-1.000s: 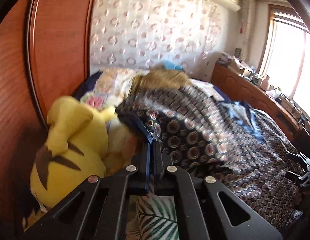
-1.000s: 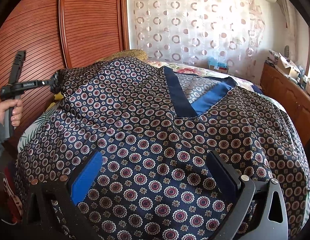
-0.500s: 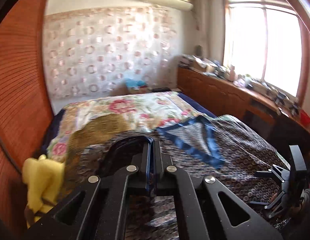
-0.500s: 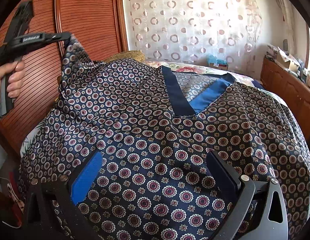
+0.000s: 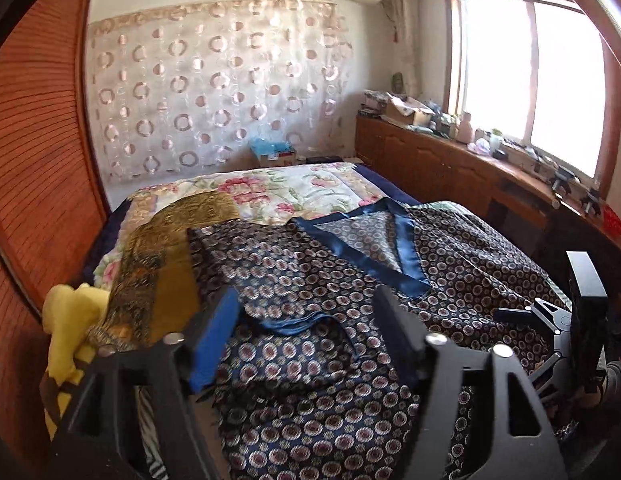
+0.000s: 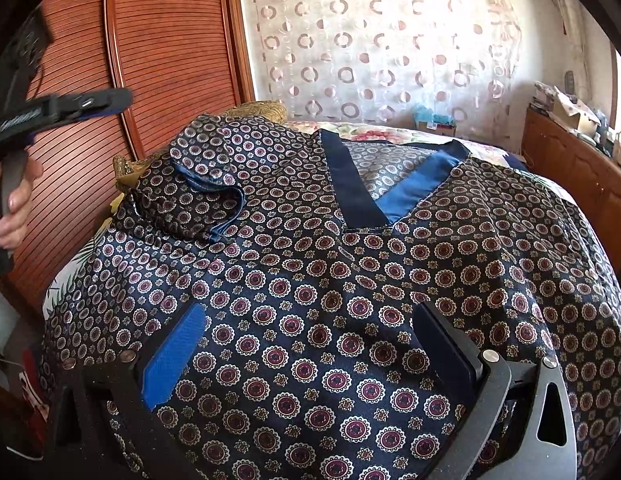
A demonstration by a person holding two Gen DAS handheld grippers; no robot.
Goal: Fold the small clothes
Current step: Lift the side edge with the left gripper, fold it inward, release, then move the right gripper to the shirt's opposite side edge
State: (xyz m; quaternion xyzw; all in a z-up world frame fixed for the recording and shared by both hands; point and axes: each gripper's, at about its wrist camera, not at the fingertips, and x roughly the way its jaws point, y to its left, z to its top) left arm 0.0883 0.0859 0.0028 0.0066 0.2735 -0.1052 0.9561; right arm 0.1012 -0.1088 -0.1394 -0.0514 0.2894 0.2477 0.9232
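Satin, navy with rows of round medallions, covers most of the bed [image 5: 294, 184] — it is a V-necked top [image 6: 350, 280] lying spread flat, its blue-trimmed neckline at the far side. On the left, one sleeve [image 6: 198, 188] lies folded back over the body of the top in a loose heap; how neatly it sits is hard to judge under the creases.

The left gripper [image 5: 306, 320] has just been opening, and its jaws now stand apart above the cloth with nothing between them. Seen from the right wrist camera it is a blurred dark bar at the far left, with the hand [image 6: 14, 200] holding it cut off by the frame edge.

The right gripper [image 6: 310, 344] has its jaws apart low over the near hem; whether the pads touch the fabric cannot be made out. A yellow plush toy [image 5: 66, 340] is half hidden at the left.
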